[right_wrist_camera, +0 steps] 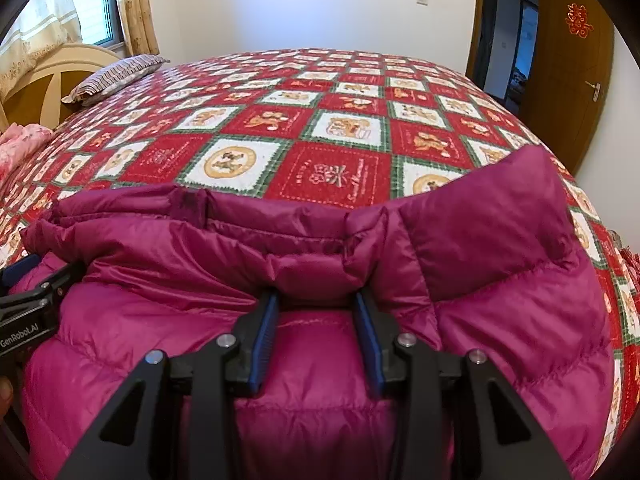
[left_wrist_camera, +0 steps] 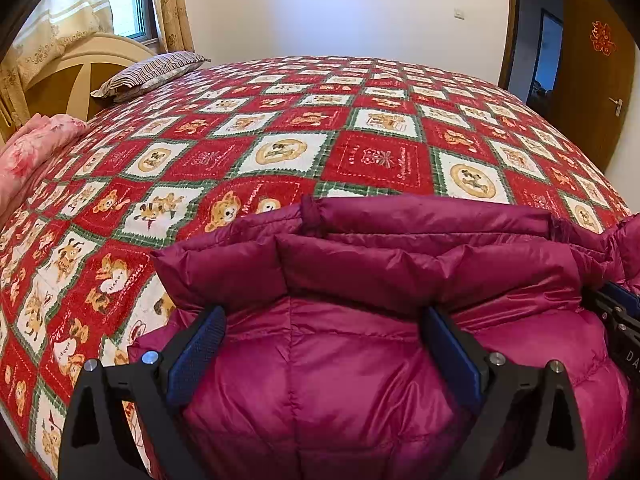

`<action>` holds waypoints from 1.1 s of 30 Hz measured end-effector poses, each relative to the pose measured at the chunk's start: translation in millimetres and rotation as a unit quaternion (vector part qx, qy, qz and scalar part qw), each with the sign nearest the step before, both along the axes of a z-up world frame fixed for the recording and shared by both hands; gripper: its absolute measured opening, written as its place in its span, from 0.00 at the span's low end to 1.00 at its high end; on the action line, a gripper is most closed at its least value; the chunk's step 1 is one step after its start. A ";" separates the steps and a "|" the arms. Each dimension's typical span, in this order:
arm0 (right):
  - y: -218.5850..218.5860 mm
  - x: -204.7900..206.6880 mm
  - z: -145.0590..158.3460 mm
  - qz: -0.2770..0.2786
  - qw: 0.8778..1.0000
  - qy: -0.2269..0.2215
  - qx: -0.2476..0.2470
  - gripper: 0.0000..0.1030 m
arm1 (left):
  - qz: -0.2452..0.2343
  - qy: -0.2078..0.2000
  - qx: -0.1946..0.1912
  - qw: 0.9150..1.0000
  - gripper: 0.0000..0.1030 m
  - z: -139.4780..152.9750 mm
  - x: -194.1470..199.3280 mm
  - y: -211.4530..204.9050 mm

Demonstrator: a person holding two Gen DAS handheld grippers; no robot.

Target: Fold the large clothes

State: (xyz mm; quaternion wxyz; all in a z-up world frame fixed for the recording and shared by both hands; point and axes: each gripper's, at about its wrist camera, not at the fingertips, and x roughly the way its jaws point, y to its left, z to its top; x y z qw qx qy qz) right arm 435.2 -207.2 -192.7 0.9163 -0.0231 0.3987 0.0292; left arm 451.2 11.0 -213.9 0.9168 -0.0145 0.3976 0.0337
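A magenta puffer jacket (left_wrist_camera: 360,360) lies on the near side of the bed, its collar edge folded toward the far side. My left gripper (left_wrist_camera: 324,312) stands open wide over the jacket's left part, fingertips against a puffy fold, padding bulging between the fingers. My right gripper (right_wrist_camera: 316,300) is narrower, its blue pads (right_wrist_camera: 266,320) pressed on a bunched fold of the jacket (right_wrist_camera: 312,276) near the collar. A flap of the jacket (right_wrist_camera: 500,208) stands up to the right. Each gripper shows at the other view's edge: the right gripper (left_wrist_camera: 620,320), the left gripper (right_wrist_camera: 32,300).
The bed carries a red, white and green teddy-bear quilt (left_wrist_camera: 320,140) that stretches far beyond the jacket. A striped pillow (left_wrist_camera: 152,72) and pink bedding (left_wrist_camera: 32,152) lie at the left by the headboard. A wooden door (left_wrist_camera: 592,80) stands at the right.
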 end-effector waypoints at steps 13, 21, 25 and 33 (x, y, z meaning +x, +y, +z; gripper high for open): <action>1.4 1.0 -1.5 -0.001 1.000 0.002 -0.006 0.41 | 0.001 0.007 0.005 1.000 0.97 -2.7 3.0 -1.3; 1.6 1.7 -2.7 -0.001 1.000 0.003 -0.011 0.41 | 0.002 0.010 0.011 1.000 0.98 -3.9 4.0 -2.6; 2.4 3.5 -3.7 -0.001 1.000 0.005 -0.018 0.41 | 0.001 0.016 0.013 1.000 0.99 -3.5 6.7 -3.3; 4.6 -68.7 46.3 0.030 0.998 -0.052 -0.001 0.51 | -0.040 -0.050 -0.053 0.997 0.98 64.6 -87.2 34.5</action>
